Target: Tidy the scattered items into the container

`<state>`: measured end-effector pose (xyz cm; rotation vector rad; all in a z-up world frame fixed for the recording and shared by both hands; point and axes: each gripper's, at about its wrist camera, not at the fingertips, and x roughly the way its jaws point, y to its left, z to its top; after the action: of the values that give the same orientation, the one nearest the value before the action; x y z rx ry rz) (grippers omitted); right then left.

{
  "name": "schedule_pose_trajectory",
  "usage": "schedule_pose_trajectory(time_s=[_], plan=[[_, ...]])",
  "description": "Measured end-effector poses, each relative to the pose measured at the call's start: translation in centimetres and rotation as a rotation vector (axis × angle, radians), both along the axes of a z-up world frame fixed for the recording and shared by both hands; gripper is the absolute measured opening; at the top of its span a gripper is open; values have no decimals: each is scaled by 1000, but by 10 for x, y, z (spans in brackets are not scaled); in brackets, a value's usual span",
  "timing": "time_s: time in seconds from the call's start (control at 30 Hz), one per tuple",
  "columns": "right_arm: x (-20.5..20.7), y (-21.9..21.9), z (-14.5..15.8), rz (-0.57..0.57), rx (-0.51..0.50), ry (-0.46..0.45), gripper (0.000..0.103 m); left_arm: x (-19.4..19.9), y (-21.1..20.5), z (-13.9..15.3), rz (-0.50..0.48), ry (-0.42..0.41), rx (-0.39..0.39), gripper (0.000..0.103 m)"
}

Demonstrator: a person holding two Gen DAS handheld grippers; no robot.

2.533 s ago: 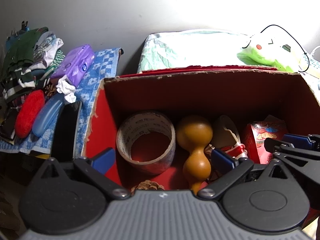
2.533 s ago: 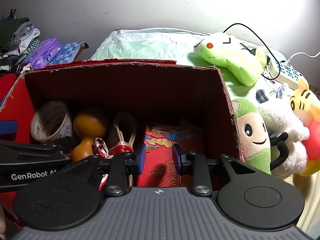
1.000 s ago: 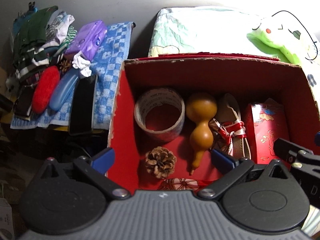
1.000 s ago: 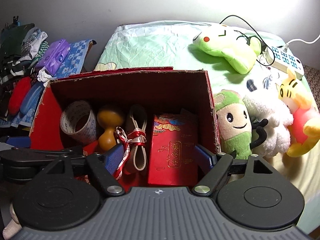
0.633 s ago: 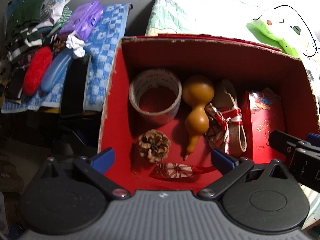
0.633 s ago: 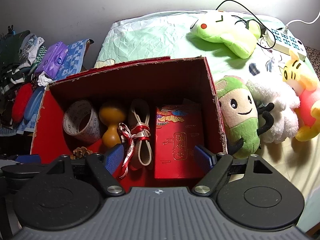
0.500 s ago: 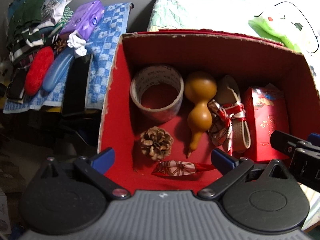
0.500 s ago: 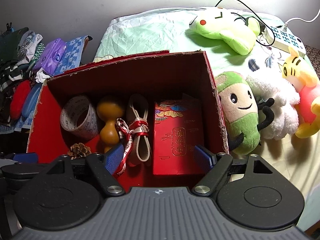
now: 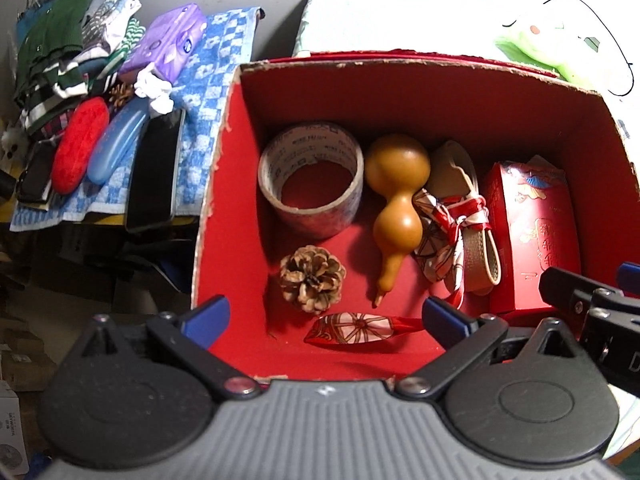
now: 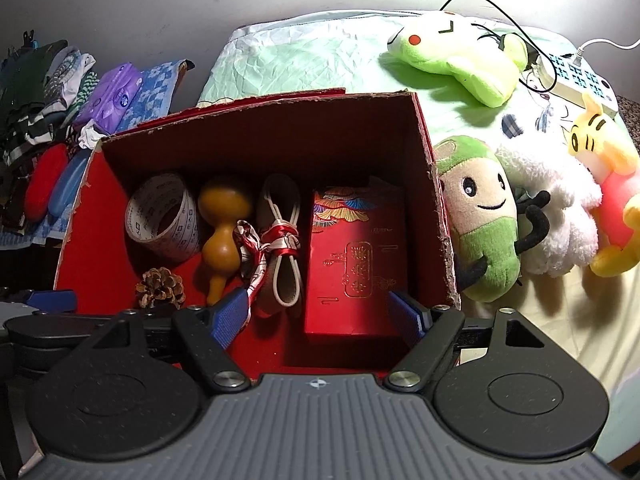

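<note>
An open red cardboard box [image 9: 224, 184] [image 10: 436, 200] sits on the bed. Inside lie a tape roll [image 9: 310, 184] [image 10: 162, 216], a brown gourd [image 9: 394, 200] [image 10: 222, 224], a pine cone [image 9: 312, 278] [image 10: 160, 286], a beige strap tied with a red patterned ribbon [image 9: 456, 224] [image 10: 280, 248] and a red gift box [image 9: 536, 232] [image 10: 356, 256]. My left gripper [image 9: 324, 318] is open and empty above the box's near edge. My right gripper [image 10: 320, 310] is open and empty above the gift box's near end; its fingers also show in the left wrist view [image 9: 576, 292].
Left of the box, a blue checked towel [image 9: 216, 64] holds a purple pack [image 9: 168, 46], a red case [image 9: 78, 144], a blue case [image 9: 116, 144], a black phone [image 9: 154, 176] and folded clothes [image 9: 60, 60]. Plush toys [image 10: 480, 212] and a power strip [image 10: 576, 84] lie on the bed to the right.
Both grippers have drawn up and back from the box, so more of its floor shows. My right gripper, nearly shut over the gift box 2.5 s ago, has opened wide.
</note>
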<state>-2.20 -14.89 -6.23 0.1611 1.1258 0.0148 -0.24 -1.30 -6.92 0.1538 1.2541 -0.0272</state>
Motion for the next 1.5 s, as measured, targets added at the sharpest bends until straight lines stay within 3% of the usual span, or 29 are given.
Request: schedule_pose_trajectory(time_s=[0.27,0.67,1.03,1.5], plan=[[-1,-4,-3,9,-9,7,78,-3,-5,-12,-19,39,-7,102],[-9,-2,-7,30,-42,-11,78,-8,-7,-13,-3,5,18,102],[-11,-6,-8,8,9,-28,78,-14,-4,-6,6,-35,20,102],[-13,-2,-1,53,-88,-88,78,-16,-6,-8,21,-61,23,102]])
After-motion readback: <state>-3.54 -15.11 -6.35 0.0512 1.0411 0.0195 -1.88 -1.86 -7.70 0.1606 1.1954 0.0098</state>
